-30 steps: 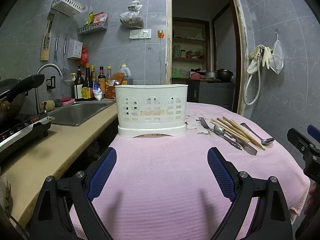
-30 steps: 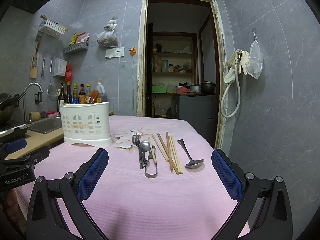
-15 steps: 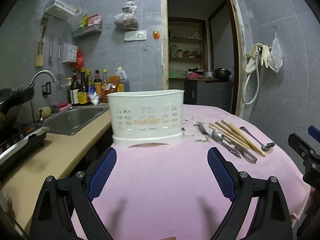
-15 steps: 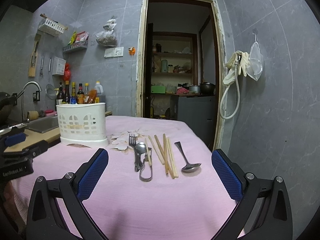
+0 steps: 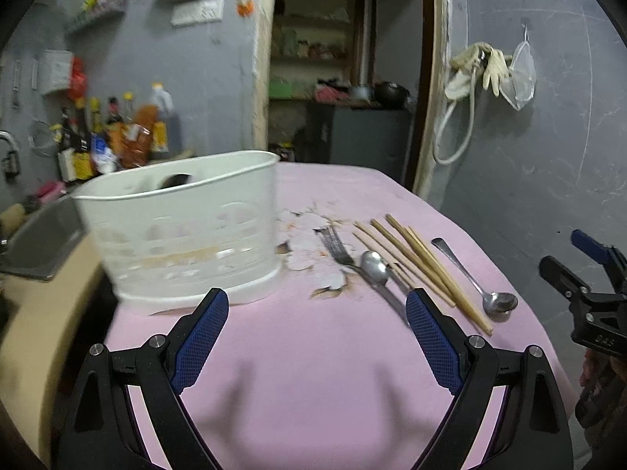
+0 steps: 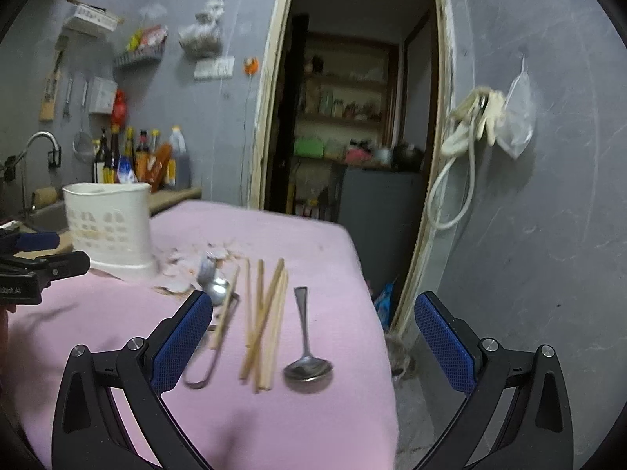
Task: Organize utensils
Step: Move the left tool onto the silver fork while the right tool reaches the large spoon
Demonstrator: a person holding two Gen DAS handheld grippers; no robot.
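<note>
A white slotted utensil holder (image 5: pixel 184 235) stands on the pink tablecloth (image 5: pixel 313 372); it also shows in the right wrist view (image 6: pixel 109 227). To its right lie a fork (image 5: pixel 337 248), a small spoon (image 5: pixel 374 266), several wooden chopsticks (image 5: pixel 423 266) and a larger metal spoon (image 5: pixel 497 303). In the right wrist view the chopsticks (image 6: pixel 266 313) and larger spoon (image 6: pixel 307 368) lie just ahead. My left gripper (image 5: pixel 315 313) is open and empty, just in front of the holder. My right gripper (image 6: pixel 313 313) is open and empty above the utensils.
A sink and counter (image 5: pixel 35 243) with sauce bottles (image 5: pixel 113 137) are at the left. An open doorway (image 6: pixel 352 117) is behind the table. The table's right edge (image 6: pixel 376 313) drops to the floor. Peeled patches (image 5: pixel 313 250) mark the cloth beside the holder.
Both grippers have moved forward and tilted down toward the table. The holder and utensils now appear closer. Both stay open.
</note>
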